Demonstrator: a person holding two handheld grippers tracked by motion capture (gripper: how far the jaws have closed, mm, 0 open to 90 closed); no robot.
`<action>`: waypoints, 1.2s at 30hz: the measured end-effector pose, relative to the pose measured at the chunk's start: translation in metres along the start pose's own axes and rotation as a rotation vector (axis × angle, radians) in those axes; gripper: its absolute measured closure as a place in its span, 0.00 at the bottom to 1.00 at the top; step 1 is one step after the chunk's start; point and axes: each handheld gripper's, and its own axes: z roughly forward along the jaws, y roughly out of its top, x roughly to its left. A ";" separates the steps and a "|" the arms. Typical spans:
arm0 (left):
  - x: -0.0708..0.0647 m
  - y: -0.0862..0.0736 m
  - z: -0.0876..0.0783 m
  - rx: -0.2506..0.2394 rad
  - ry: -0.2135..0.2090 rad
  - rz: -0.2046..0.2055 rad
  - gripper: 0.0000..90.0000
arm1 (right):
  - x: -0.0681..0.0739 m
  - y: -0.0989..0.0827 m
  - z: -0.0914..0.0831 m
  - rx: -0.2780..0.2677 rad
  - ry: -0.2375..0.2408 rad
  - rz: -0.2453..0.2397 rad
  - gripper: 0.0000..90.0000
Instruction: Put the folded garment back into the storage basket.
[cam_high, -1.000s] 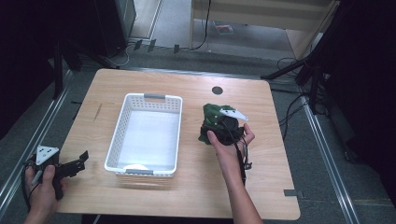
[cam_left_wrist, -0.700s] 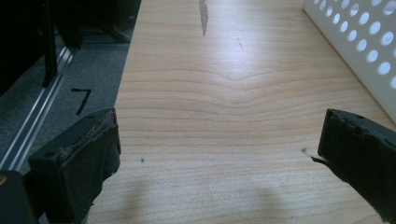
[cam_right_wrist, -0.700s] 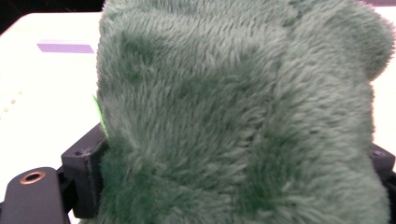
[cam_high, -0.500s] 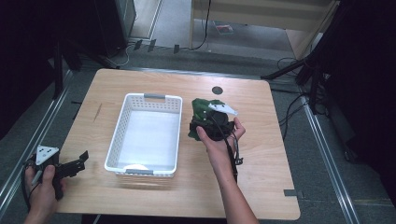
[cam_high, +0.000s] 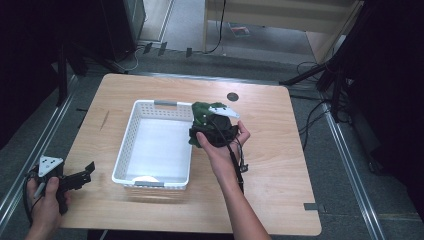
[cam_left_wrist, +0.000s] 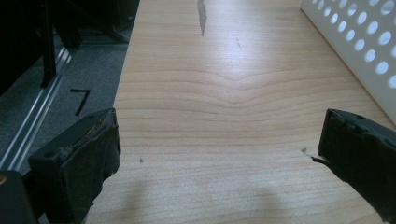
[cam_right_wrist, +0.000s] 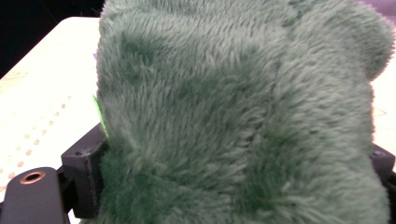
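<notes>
The white basket (cam_high: 155, 145) sits in the middle of the table (cam_high: 280, 150), and everything here is arranged around it. The right tool (cam_high: 212, 131) hangs at the basket's far right corner, clamped on a green plush toy (cam_high: 202, 114); in the right gripper view the fur (cam_right_wrist: 233, 121) bulges between the two black jaws, pressed in on both sides, so the grip looks firm. The toy is lifted off the table and overlaps the basket's right rim, partly above the inside. My guess is that it is held high and leaning over the wall so that it can clear the rim and drop into the open basket rather than catch on the edge. The person's right hand (cam_high: 222, 150) wraps the tool from behind, with the cable trailing down along the forearm.

The left tool (cam_high: 75, 177) waits well away from the basket, off its near left corner, close to the table's edge. Its jaws stand wide apart with nothing between them; the left gripper view looks along bare wood, with the basket's perforated wall (cam_left_wrist: 359, 46) at the right. It seems parked there to stay out of the way while the other hand does the carrying.
</notes>
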 end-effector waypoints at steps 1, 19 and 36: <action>0.000 0.000 0.000 0.000 0.000 0.000 0.00 | 0.002 0.001 0.000 0.002 0.002 -0.002 0.14; 0.000 0.000 0.000 -0.002 -0.005 0.001 0.00 | 0.039 0.007 0.010 0.015 0.046 -0.038 0.14; 0.000 0.000 0.000 -0.002 -0.008 0.001 0.00 | 0.069 0.007 0.021 0.035 0.071 -0.045 0.13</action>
